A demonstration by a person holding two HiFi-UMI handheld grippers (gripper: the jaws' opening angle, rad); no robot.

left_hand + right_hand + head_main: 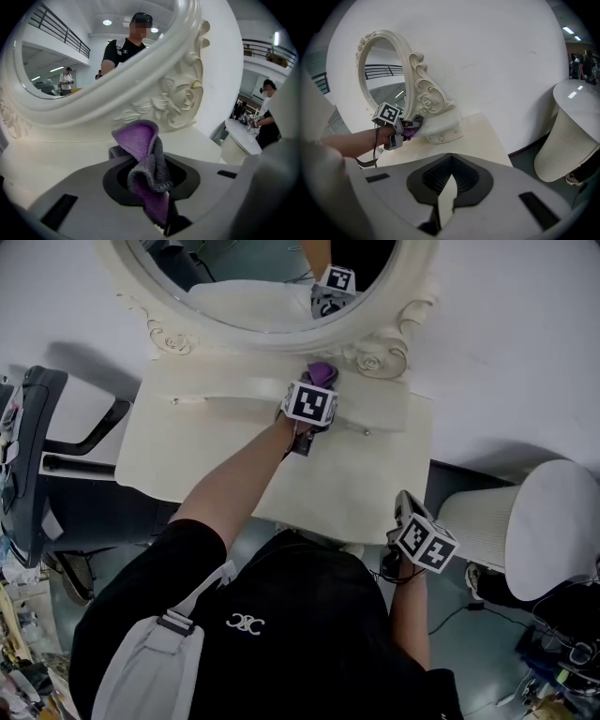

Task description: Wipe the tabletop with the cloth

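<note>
Cream worktop (202, 451) with an oval mirror (246, 304) in a carved frame standing at its 12 o'clock edge. The left gripper (317, 388) reaches across to the far side, at the foot of the frame's rose scroll (373, 359). Its jaws are clamped on the cloth (322, 372). The cloth is purple on one face and grey on the other, bunched, with a fold standing up past the jaw tips toward 12 o'clock. Whether it touches the surface I cannot tell. The right gripper (404, 506) is held off the worktop's 4 o'clock corner, well apart from the left, pointing back toward the mirror. Its jaws are drawn almost together, only a thin pale sliver between them, nothing held. A white ribbed stool (548, 521) stands at 3 o'clock, a dark chair (33, 460) at 9 o'clock.
</note>
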